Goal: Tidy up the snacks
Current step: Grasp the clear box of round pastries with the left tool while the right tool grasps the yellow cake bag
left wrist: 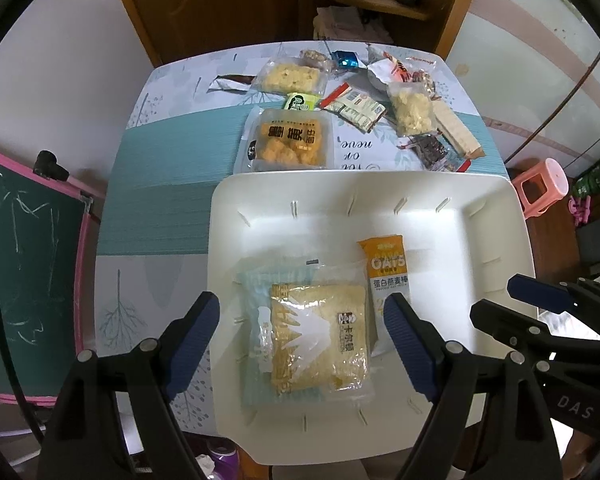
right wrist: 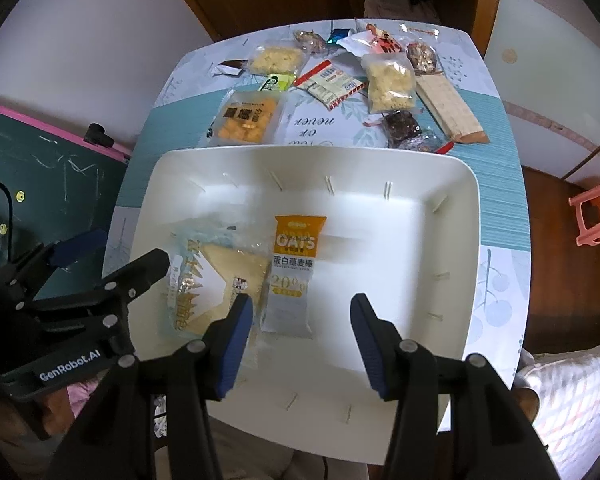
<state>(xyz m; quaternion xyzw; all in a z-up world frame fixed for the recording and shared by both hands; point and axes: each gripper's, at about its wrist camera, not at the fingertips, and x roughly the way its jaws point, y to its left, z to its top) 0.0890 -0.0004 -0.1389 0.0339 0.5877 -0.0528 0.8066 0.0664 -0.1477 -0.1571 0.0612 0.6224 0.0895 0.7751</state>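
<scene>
The left gripper (left wrist: 302,344) hovers over the near left of the white tray (left wrist: 496,216), its jaws wide open around nothing. Under it lies a clear cracker pack (left wrist: 320,340), and just right of it an oat bar (left wrist: 386,276). The right gripper (right wrist: 302,346) also has its jaws open and empty. Other snacks (left wrist: 288,142) lie on the far counter (left wrist: 160,200).

two packets (left wrist: 320,336) in tray (left wrist: 496,216), snacks (left wrist: 364,108) behind
</scene>
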